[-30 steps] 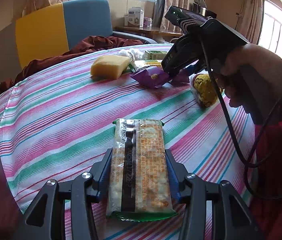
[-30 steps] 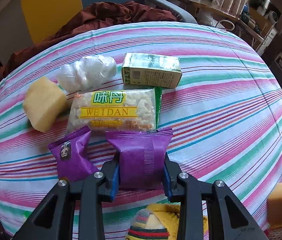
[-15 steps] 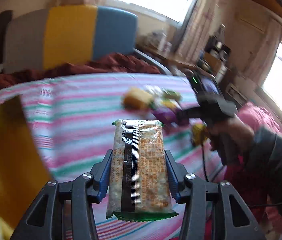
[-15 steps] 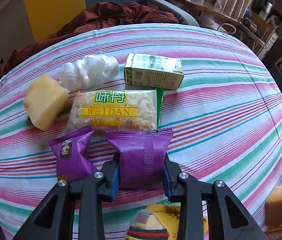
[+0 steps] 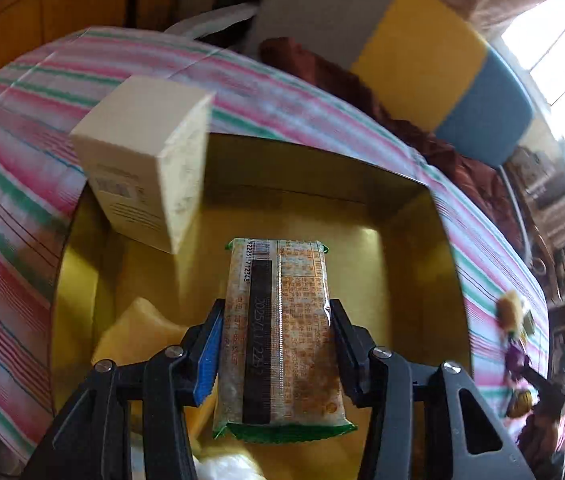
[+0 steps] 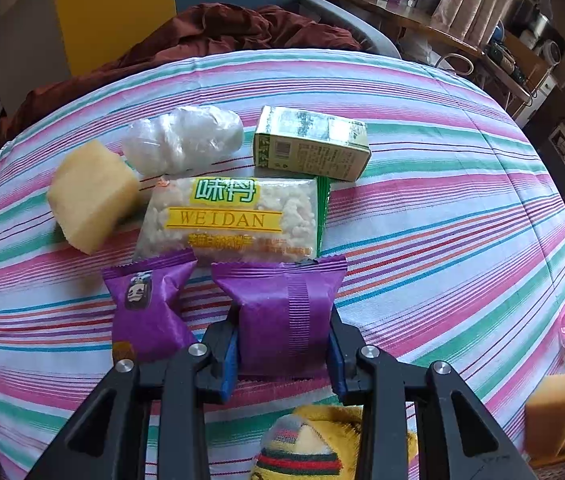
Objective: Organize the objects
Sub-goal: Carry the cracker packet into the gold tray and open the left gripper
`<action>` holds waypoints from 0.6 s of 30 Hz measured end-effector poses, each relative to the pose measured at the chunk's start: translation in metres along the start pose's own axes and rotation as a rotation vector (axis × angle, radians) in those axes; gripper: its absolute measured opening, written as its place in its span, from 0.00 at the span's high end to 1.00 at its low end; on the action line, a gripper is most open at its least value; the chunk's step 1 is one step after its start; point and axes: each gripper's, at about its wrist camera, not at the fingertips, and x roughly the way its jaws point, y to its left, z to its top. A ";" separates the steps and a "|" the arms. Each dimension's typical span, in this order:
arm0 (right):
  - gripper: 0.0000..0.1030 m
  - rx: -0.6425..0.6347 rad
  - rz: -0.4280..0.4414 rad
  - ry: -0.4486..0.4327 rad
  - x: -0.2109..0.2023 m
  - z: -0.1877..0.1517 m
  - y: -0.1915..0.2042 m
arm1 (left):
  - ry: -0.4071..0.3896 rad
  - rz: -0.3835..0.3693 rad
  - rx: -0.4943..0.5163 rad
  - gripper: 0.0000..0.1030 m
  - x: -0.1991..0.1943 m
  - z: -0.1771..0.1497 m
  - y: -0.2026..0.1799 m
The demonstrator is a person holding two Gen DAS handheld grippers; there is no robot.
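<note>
My left gripper [image 5: 276, 344] is shut on an orange cracker packet [image 5: 278, 336] and holds it over an open yellow box [image 5: 414, 248]. Inside the box stand a cream carton [image 5: 142, 164] and a yellow sponge [image 5: 138, 332]. My right gripper [image 6: 284, 340] is shut on a purple snack packet [image 6: 284, 312] just above the striped tablecloth [image 6: 442, 220]. A second purple packet [image 6: 148, 308] lies to its left. Beyond lie a WEIDAN rice snack bag [image 6: 230, 220], a yellow sponge block [image 6: 88, 194], a white plastic bag [image 6: 182, 140] and a green carton [image 6: 310, 144].
A striped knitted item [image 6: 306, 444] lies under my right gripper. Another sponge [image 6: 554, 408] sits at the table's right edge. A dark red cloth [image 6: 218, 36] and a yellow-blue chair [image 6: 170, 4] are behind the table. A white bag [image 5: 226, 468] lies at the box's near edge.
My left gripper has swung left with the cracker packet, from over the tablecloth to over the yellow box. My right gripper holds its purple packet almost still.
</note>
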 end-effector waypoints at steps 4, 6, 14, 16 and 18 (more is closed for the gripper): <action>0.64 -0.011 -0.007 -0.001 0.001 0.001 0.001 | -0.007 0.086 -0.056 0.53 0.018 0.015 0.015; 0.64 -0.011 -0.006 -0.001 0.001 0.001 0.001 | -0.009 0.110 -0.055 0.52 0.025 0.019 0.016; 0.64 -0.016 -0.007 -0.001 0.000 0.000 0.004 | -0.047 0.117 -0.025 0.48 0.011 0.015 0.011; 0.64 -0.016 -0.006 -0.001 0.000 0.000 0.004 | -0.078 0.110 0.007 0.47 0.000 0.010 0.007; 0.64 -0.018 -0.007 -0.002 0.002 0.002 0.002 | -0.100 0.106 0.024 0.47 -0.012 0.007 0.003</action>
